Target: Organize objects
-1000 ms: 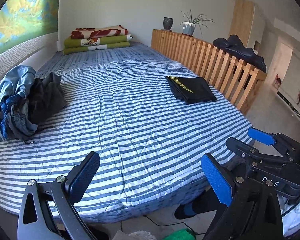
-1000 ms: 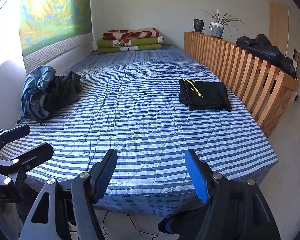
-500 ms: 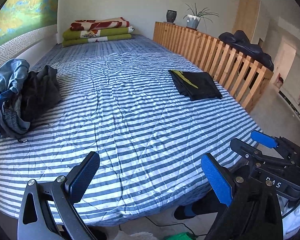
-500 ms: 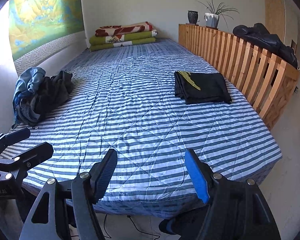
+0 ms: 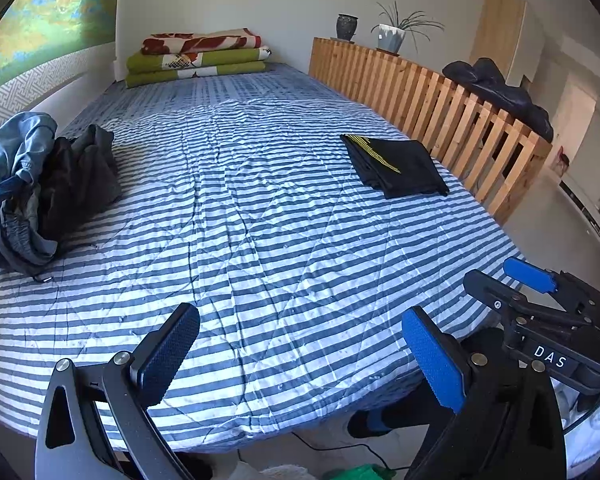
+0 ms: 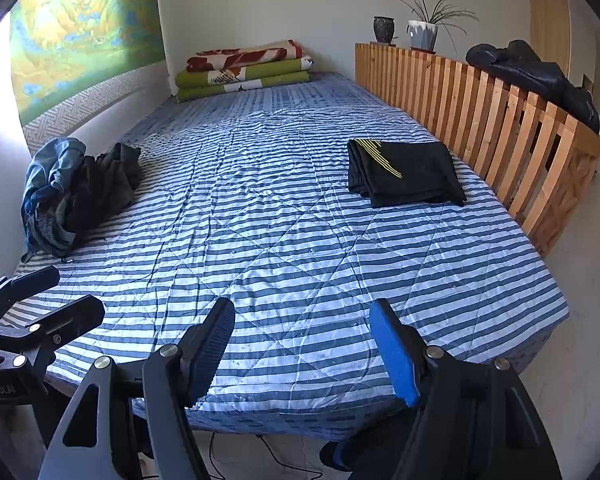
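Observation:
A heap of crumpled clothes [image 5: 39,196], blue and dark grey, lies at the left edge of the striped bed [image 5: 259,248]; it also shows in the right wrist view [image 6: 71,196]. A folded black garment with yellow stripes [image 5: 396,166] lies flat at the right side, near the wooden railing; it also shows in the right wrist view [image 6: 406,172]. My left gripper [image 5: 300,344] is open and empty above the bed's near edge. My right gripper [image 6: 304,340] is open and empty beside it; it also appears at the right of the left wrist view [image 5: 512,280].
Folded green and red blankets [image 5: 199,58] are stacked at the bed's far end. A slatted wooden railing [image 5: 440,108] runs along the right side, with a dark jacket [image 5: 496,88] draped on it and two pots [image 5: 390,38] on top. Wall on the left.
Both grippers have moved slightly forward and higher over the bed's near edge, so the bed fills more of each view. Both stay open. The clothes have not moved.

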